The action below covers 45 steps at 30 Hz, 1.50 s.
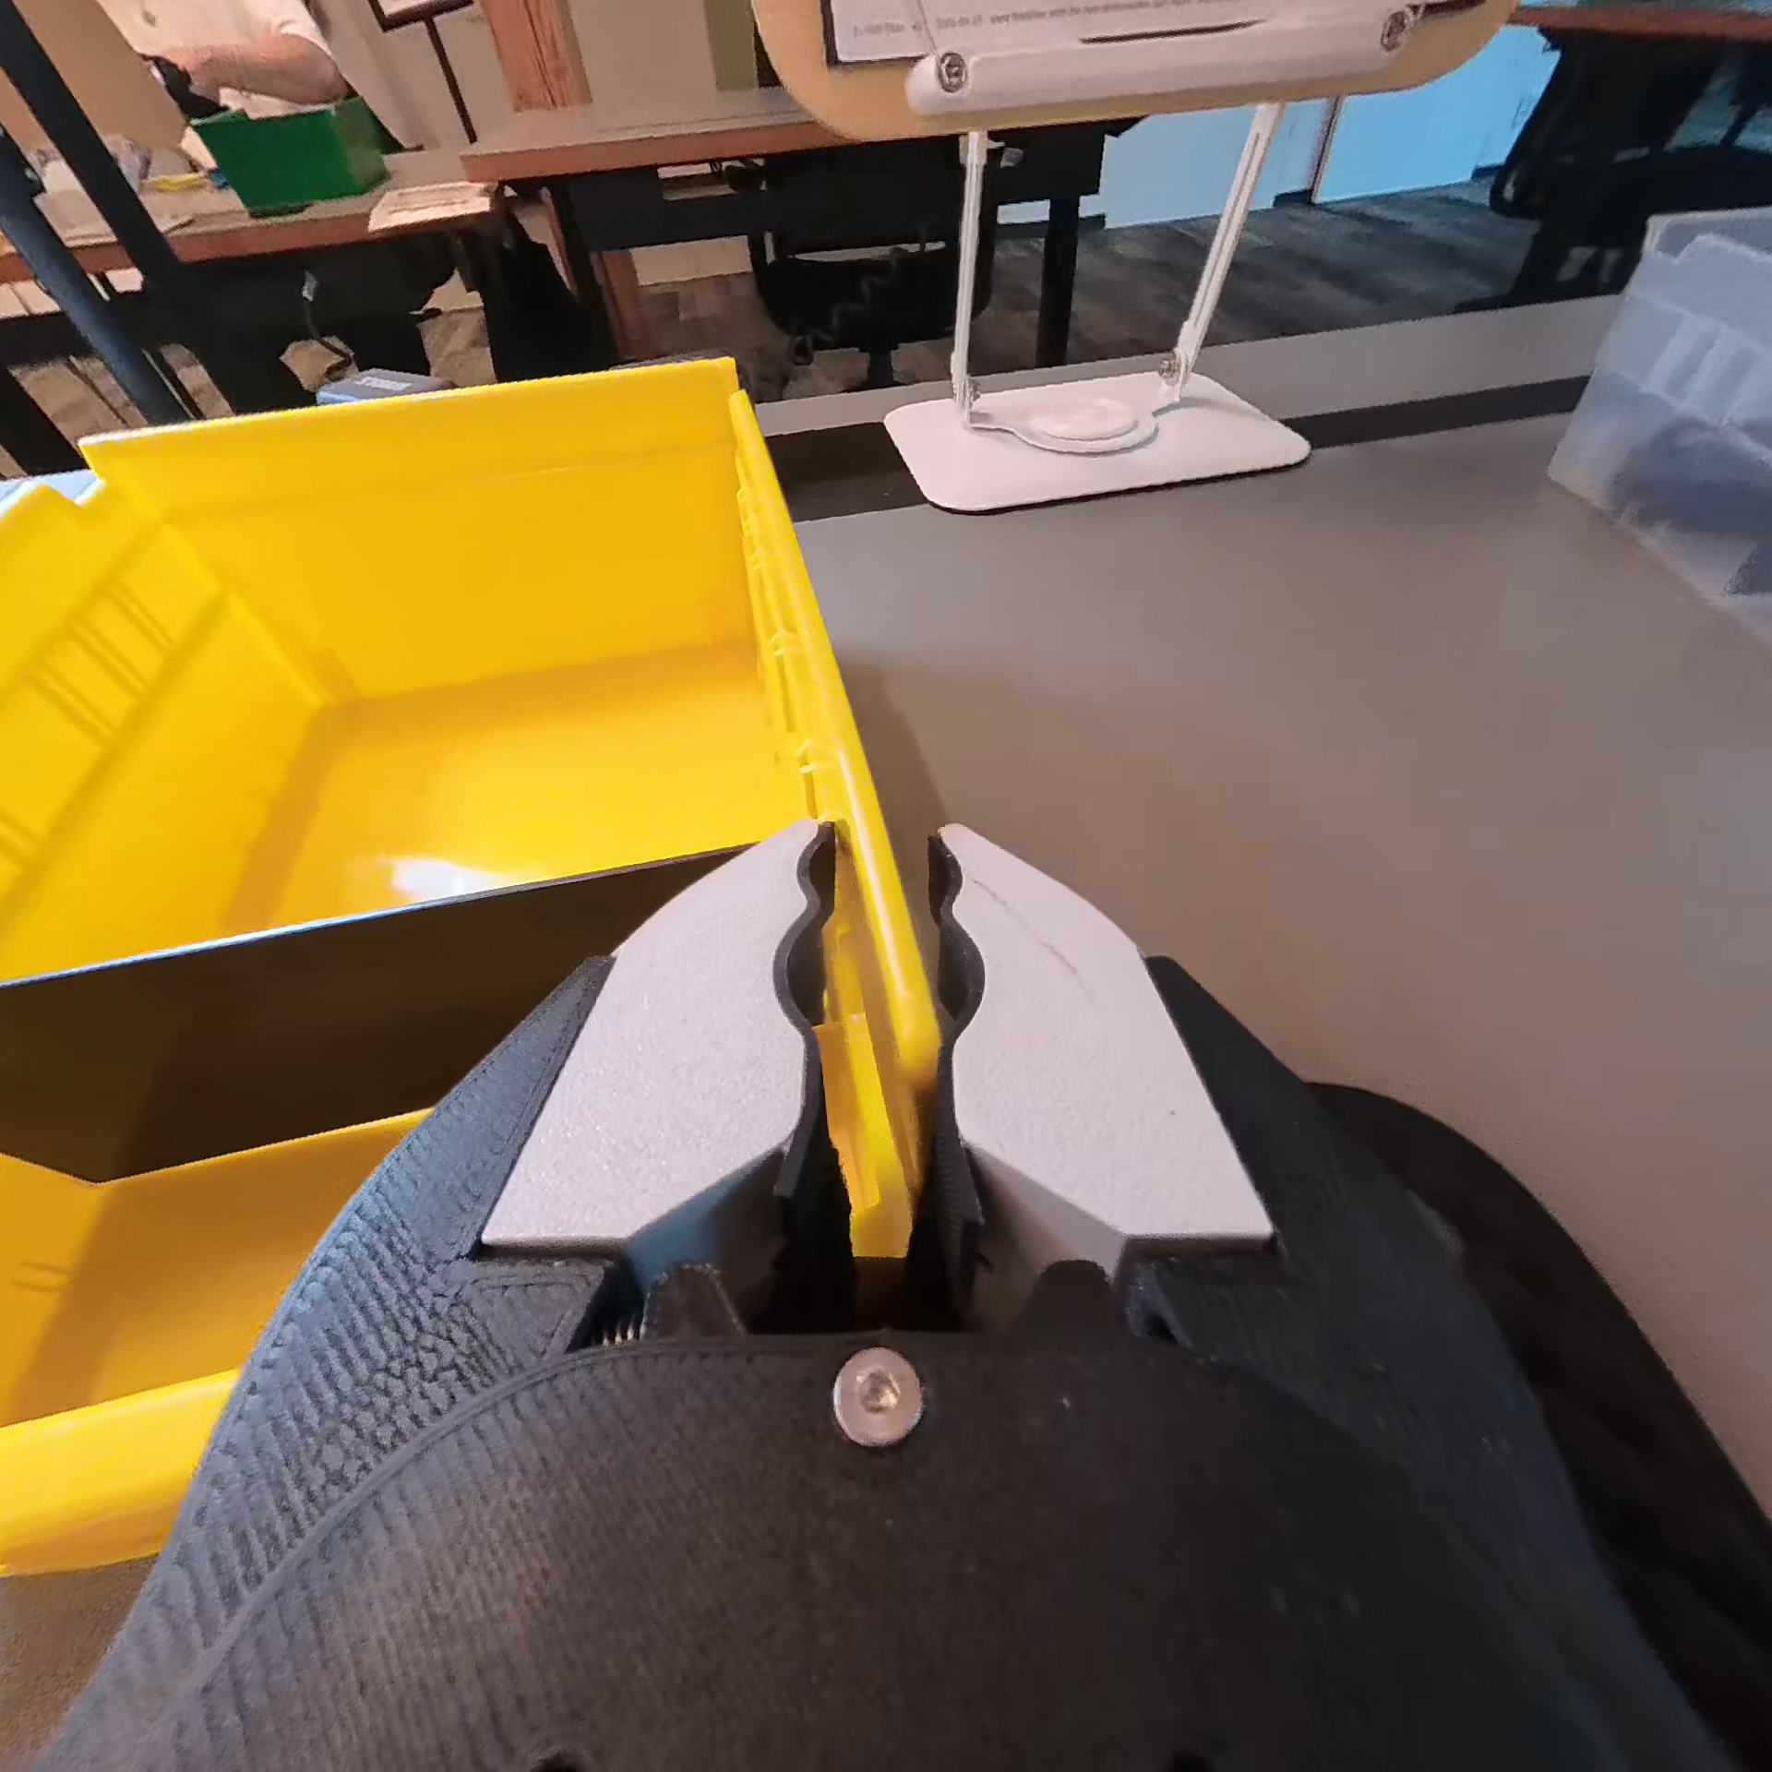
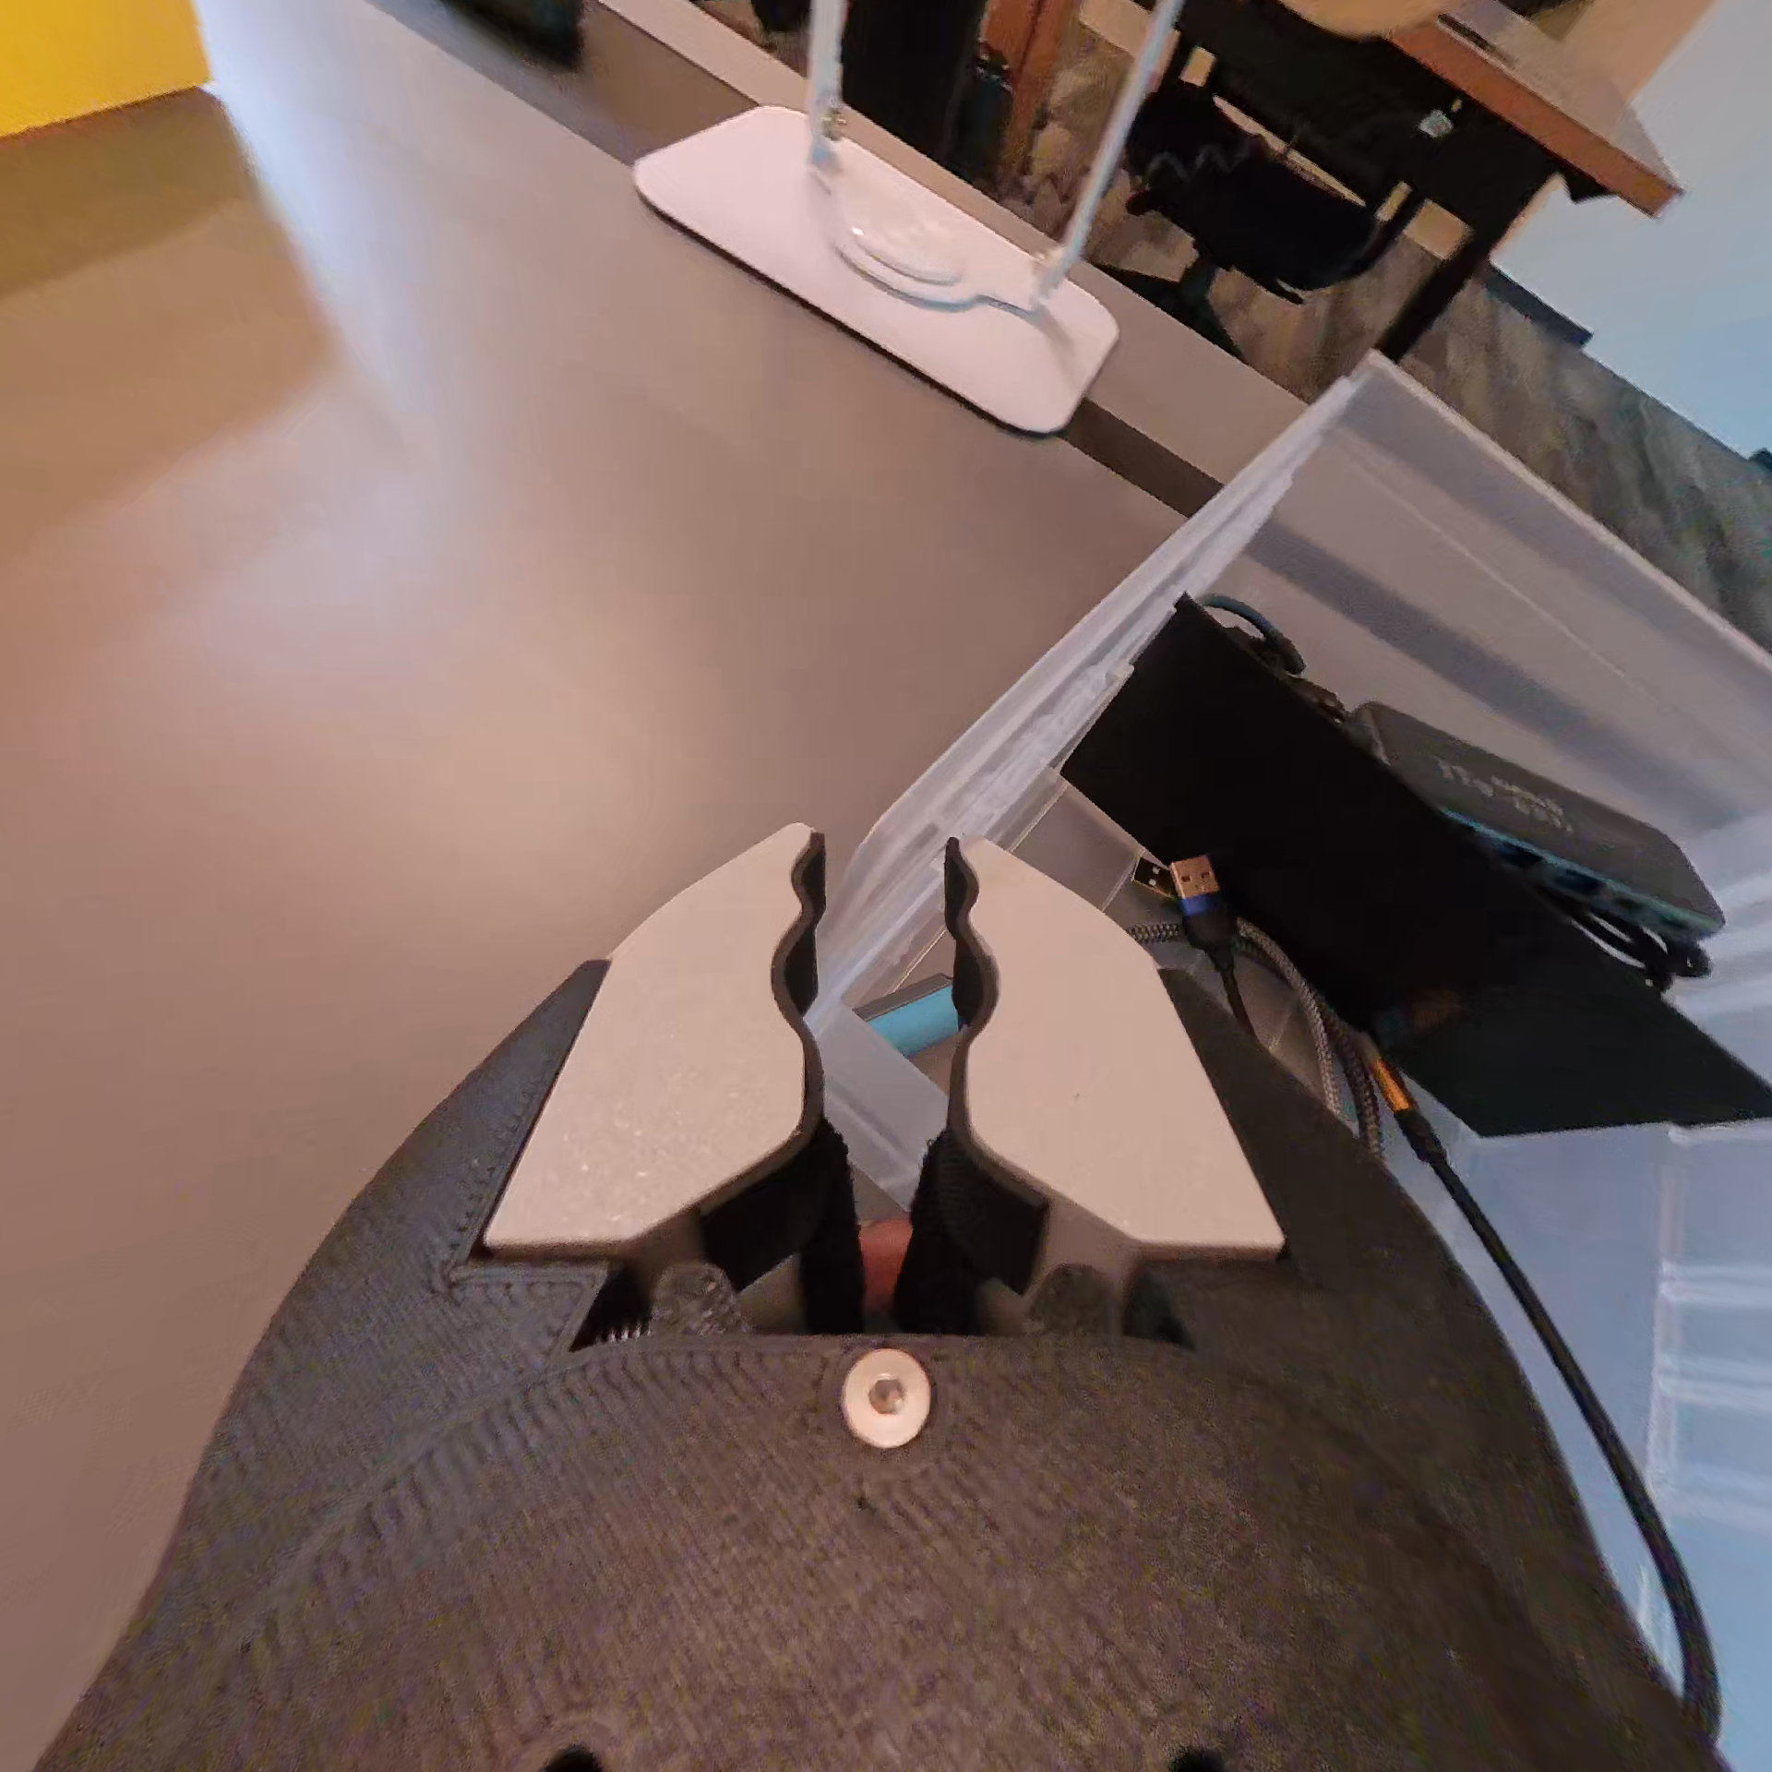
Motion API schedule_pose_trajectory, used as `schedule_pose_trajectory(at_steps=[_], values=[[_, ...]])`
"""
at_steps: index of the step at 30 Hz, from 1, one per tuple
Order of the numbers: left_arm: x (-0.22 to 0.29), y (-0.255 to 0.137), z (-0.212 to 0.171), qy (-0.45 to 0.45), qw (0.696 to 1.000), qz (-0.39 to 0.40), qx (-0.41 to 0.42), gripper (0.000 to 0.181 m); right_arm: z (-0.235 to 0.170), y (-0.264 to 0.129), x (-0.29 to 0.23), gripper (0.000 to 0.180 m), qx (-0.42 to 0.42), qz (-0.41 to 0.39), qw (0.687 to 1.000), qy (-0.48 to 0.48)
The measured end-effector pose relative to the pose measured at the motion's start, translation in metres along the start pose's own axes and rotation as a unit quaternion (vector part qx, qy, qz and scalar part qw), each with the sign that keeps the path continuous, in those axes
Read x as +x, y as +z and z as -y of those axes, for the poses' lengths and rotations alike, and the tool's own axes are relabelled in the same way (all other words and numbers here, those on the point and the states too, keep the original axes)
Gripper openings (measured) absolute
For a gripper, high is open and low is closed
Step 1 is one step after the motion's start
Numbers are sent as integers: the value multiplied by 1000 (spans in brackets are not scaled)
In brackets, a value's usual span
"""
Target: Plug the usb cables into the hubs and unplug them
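The left tool [image 1: 880, 863] clenches the stiff yellow bin [image 1: 575, 575] wall, the right tool [image 2: 882, 868] grips the clear bin [image 2: 1007, 767] wall; floppy cables [image 2: 1285, 968] want pinching by their rigid plugs.

My left gripper [image 1: 880, 853] has its two grey fingers [image 1: 690, 1036] astride the side wall of a yellow bin [image 1: 460, 594], one finger inside the bin and the other outside over the grey bench [image 1: 1294, 767]. The wall's rim runs straight out ahead between the fingers, and I can't tell whether the pads actually press it. A black divider [image 1: 288, 1036] stands across the bin to the left of the fingers. Ahead and right of the fingertips a white stand [image 1: 1093, 451] rests on the bench's far edge. At far right I see part of a clear plastic box [image 1: 1688, 403].
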<state>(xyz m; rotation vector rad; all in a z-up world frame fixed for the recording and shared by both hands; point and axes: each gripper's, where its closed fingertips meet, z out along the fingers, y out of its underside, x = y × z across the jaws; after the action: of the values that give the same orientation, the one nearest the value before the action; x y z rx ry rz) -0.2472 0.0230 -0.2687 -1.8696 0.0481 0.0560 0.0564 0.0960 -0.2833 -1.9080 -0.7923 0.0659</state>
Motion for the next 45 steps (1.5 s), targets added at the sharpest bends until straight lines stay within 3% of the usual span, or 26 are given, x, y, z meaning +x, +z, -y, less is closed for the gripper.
schedule_pose_trajectory(at_steps=[17, 22, 27, 34, 36, 39, 42, 45], values=[[26, 14, 12, -86, 992, -93, 16, 34, 69, 32, -141, 30, 53, 133, 985, -93], [29, -9, 38, -117, 977, -148, 99, 36, 86, 43, -172, 30, 63, 165, 976, -131], [-29, -56, 63, -105, 973, -44, 202, 36, 100, 52, -197, 30, 73, 194, 965, -159], [-143, -103, 26, -61, 971, 169, 155, 53, 109, 33, -227, 34, 91, 269, 949, -135], [-156, -99, 4, -76, 977, 165, 110, 63, 129, 8, -230, 45, 152, 282, 944, -75], [-160, -84, -22, -108, 984, 126, 64, 71, 151, -23, -244, 45, 230, 296, 927, -32], [-162, -70, -33, -107, 987, 108, 49, 70, 141, -9, -267, 54, 183, 303, 935, -38], [-156, -58, -35, -96, 993, 67, 30, 55, 130, 11, -287, 55, 108, 322, 939, -50]])
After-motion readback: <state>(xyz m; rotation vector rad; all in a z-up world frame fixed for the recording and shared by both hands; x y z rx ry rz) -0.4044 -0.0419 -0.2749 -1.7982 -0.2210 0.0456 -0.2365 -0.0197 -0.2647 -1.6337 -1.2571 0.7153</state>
